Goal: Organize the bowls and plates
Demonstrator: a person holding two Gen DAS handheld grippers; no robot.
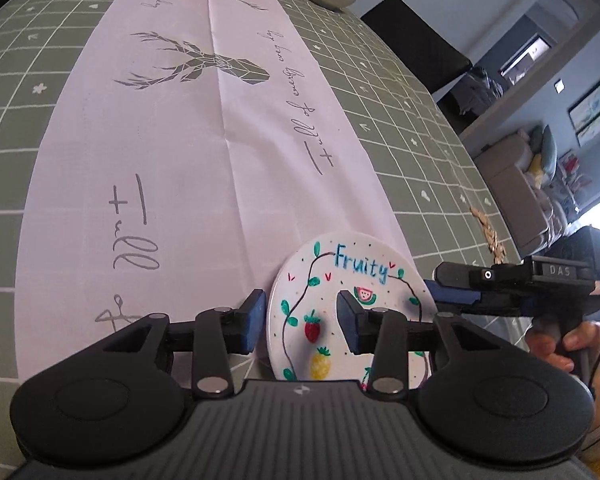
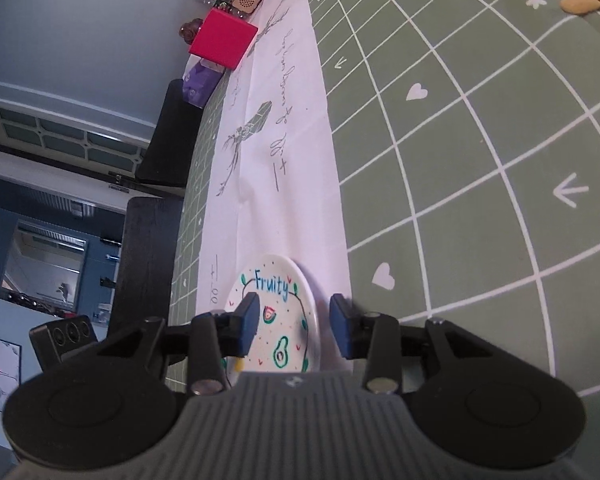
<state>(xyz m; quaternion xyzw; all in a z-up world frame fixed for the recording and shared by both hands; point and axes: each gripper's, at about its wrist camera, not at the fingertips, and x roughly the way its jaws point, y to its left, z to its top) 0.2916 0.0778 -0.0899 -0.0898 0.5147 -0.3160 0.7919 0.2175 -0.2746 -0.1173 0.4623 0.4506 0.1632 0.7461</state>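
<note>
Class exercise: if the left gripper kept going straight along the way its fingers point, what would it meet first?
Most likely the Fruity plate: the left gripper stands open astride its left rim. Depth is unclear, so it might pass just above.

A green grid-patterned table (image 1: 400, 128) carries a white runner (image 1: 204, 152) and plate (image 1: 324, 280).

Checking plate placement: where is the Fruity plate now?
The plate lies on the white runner's near end, between both tools in each wrist view.
</note>
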